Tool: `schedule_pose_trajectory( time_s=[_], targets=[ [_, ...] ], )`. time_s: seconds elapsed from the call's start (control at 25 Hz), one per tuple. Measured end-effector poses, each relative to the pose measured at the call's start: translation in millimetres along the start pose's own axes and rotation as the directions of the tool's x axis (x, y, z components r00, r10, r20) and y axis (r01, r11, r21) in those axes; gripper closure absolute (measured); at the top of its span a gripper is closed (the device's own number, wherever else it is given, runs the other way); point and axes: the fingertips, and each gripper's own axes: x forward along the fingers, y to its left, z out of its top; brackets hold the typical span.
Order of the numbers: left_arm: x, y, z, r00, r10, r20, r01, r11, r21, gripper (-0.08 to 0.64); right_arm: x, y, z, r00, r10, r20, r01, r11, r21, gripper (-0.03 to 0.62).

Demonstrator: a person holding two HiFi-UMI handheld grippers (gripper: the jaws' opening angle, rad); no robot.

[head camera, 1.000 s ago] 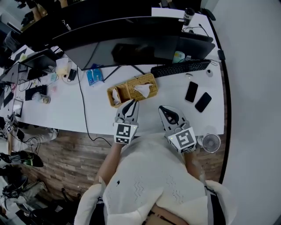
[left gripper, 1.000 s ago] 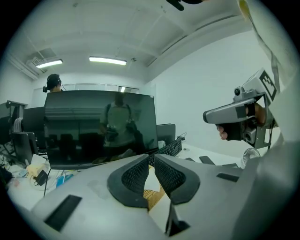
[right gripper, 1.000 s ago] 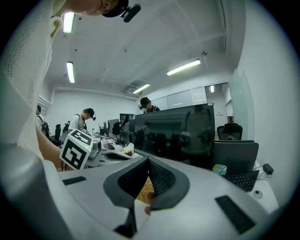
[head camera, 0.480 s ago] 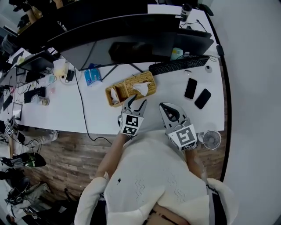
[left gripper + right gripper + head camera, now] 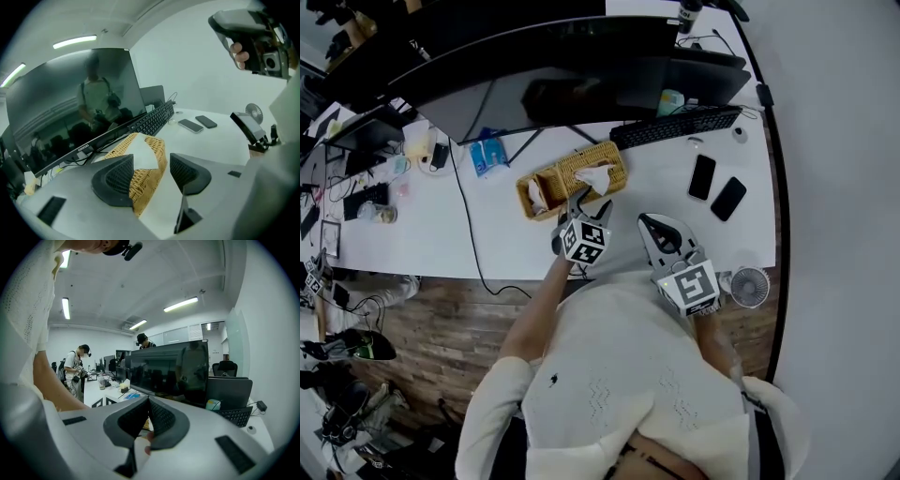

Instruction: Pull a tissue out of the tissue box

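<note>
A wicker tissue box lies on the white desk in front of the monitor, with a white tissue poking out of its top. My left gripper is open, its tips at the box's near side just below the tissue. In the left gripper view, the wicker box and the tissue show between the spread jaws of the left gripper. My right gripper hangs shut and empty over the desk's front edge, right of the box. In its own view the right gripper has its tips together.
A large dark monitor stands behind the box, with a black keyboard to its right. Two phones lie at the right, and a small fan sits at the desk's front right corner. A blue packet lies left.
My left gripper has moved forward from the desk's front edge up to the tissue box, still open. The right gripper has stayed about where it was.
</note>
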Motion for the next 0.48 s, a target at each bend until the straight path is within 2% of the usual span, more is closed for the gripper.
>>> schedule_pose_trajectory(
  time_s=[0.2, 0.48],
  targets=[
    [22, 0, -6, 0.998, 0.01, -0.065, -0.003, 0.994, 0.113, 0.33, 0, 3, -5, 1.0, -0.002, -0.016, 0.002, 1.0, -0.004, 0.591],
    [38, 3, -21, 0.99, -0.006, -0.143, 0.025, 0.991, 0.132, 0.331, 1, 4, -6, 1.0, -0.001, -0.021, 0.001, 1.0, 0.001, 0.591]
  ],
)
